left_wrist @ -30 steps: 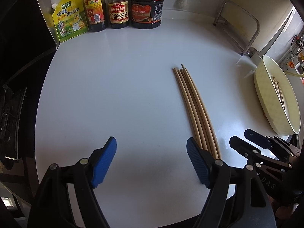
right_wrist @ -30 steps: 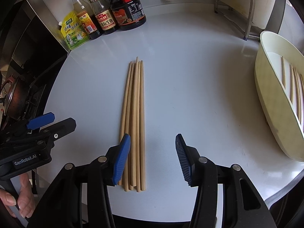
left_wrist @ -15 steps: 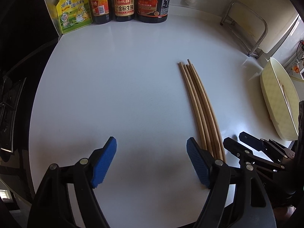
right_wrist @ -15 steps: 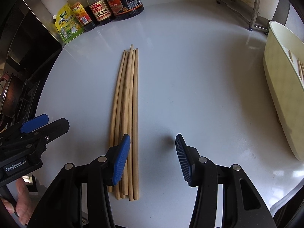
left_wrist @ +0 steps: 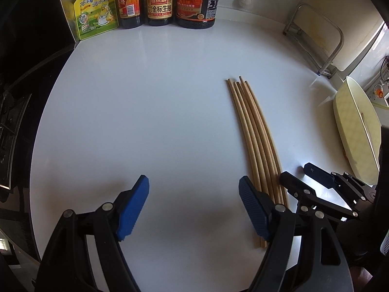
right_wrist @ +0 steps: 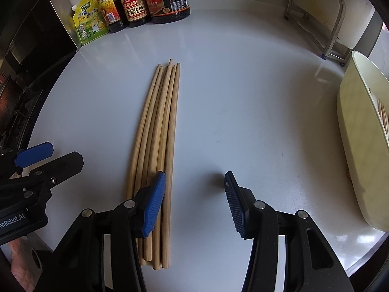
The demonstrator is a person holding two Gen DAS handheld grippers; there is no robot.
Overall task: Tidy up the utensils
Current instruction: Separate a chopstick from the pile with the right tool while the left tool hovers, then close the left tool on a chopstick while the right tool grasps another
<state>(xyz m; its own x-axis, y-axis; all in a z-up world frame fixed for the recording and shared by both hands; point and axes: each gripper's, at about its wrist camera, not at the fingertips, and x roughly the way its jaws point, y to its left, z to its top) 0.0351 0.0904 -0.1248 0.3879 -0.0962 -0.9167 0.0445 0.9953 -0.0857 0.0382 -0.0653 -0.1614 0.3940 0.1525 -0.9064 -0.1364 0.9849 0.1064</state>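
Note:
Several long wooden chopsticks (right_wrist: 160, 131) lie in a tight bundle on the white counter, also in the left wrist view (left_wrist: 255, 133). My right gripper (right_wrist: 194, 204) is open and low over their near ends, its left pad (right_wrist: 153, 204) above the bundle. It also shows in the left wrist view (left_wrist: 306, 180). My left gripper (left_wrist: 193, 209) is open and empty, left of the bundle; its tips show in the right wrist view (right_wrist: 46, 155). A cream oval container (right_wrist: 357, 146) at the right holds a few chopsticks (right_wrist: 383, 116); it also shows in the left wrist view (left_wrist: 352, 126).
Three sauce bottles (left_wrist: 159, 2) and a yellow seasoning pouch (left_wrist: 96, 17) stand along the back wall. A metal rack (right_wrist: 323, 17) stands at the back right. A dark stove (right_wrist: 14, 97) borders the counter on the left.
Both grippers have come lower and closer to the counter. The right gripper has closed in on the chopsticks' near ends. Both stay open; the chopsticks have not moved.

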